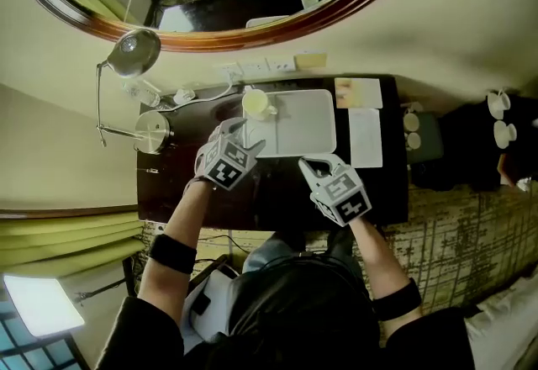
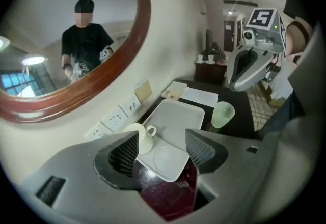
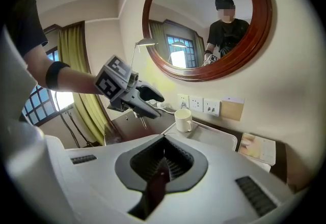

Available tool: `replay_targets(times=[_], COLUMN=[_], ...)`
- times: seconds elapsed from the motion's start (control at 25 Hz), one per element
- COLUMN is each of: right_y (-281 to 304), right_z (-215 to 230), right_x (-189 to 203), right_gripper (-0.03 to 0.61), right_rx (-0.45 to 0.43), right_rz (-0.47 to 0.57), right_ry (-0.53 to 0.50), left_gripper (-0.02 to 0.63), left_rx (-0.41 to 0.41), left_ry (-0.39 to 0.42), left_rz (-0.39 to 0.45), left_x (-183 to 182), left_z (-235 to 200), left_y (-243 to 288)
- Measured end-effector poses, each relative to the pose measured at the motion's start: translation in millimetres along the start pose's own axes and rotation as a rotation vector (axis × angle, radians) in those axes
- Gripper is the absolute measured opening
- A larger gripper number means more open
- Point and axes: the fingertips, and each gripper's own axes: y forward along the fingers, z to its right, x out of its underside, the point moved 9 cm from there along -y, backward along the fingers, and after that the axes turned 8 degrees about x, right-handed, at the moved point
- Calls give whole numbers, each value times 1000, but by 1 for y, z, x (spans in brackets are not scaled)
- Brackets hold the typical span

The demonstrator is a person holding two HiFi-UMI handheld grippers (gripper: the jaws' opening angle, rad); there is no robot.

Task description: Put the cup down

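A cream cup (image 1: pixel 256 103) with a handle stands upright on the near-left corner of a white tray (image 1: pixel 304 126) on the dark table. My left gripper (image 1: pixel 249 140) is just in front of it, open. In the left gripper view the cup (image 2: pixel 140 136) sits beyond the left jaw's tip, with nothing between the pads of that gripper (image 2: pixel 162 139). My right gripper (image 1: pixel 309 165) hovers over the table by the tray's near edge, shut and empty. The right gripper view shows its closed jaws (image 3: pixel 164 159), the cup (image 3: pixel 183 120) and the left gripper (image 3: pixel 147 98).
A green ribbed glass (image 2: pixel 222 114) stands on the table right of the tray. White papers (image 1: pixel 365 137) and a notepad (image 1: pixel 358 93) lie further right. A desk lamp (image 1: pixel 134 53) and its round base (image 1: pixel 151 131) occupy the table's left end. Wall sockets (image 1: pixel 256 68) sit under a round mirror (image 1: pixel 370 2).
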Motion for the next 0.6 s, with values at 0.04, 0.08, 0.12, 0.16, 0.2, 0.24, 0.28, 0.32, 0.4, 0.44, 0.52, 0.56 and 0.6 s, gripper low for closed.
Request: replay_targets(times=[0.04, 0.08, 0.12, 0.16, 0.2, 0.24, 0.28, 0.32, 0.4, 0.44, 0.52, 0.56, 0.6], right_y=[5, 9, 14, 20, 26, 32, 38, 45, 57, 63, 73, 77, 80], right_z=[-3, -6, -8, -11, -13, -14, -14, -14, -11, -10, -8, -7, -5], right_x=[-1, -2, -3, -5, -7, -10, -11, -13, -14, -15, -16, -18, -18], right_gripper=[0, 0, 0, 0, 0, 0, 0, 0, 0, 0, 0, 0, 0], right_rx=[4, 9, 14, 19, 23, 27, 29, 31, 34, 36, 35, 34, 35], right_rz=[-4, -9, -14, -19, -24, -28, -32, -37, -50, -56, -60, -60, -59], right_ry=[-1, -2, -3, -2, 0, 2, 3, 4, 5, 6, 7, 7, 8], left_gripper=[301, 314, 329, 351, 372, 385, 388, 388, 394, 420, 440, 453, 456], left_rx=[21, 43, 65, 85, 101, 110, 111, 107, 96, 91, 87, 87, 90], left_ry=[30, 53, 74, 97, 122, 147, 170, 187, 207, 220, 260, 283, 302], left_rz=[-20, -38, -58, -80, -105, -127, -140, -144, -149, -158, -191, -212, -232], left_x=[-2, -3, -3, -3, -1, 1, 0, -2, -5, -5, -2, 1, 5], left_z=[-5, -10, -13, -17, -21, -25, -29, -34, -43, -48, -56, -61, -67], left_y=[5, 11, 18, 25, 32, 39, 46, 51, 62, 68, 78, 83, 89])
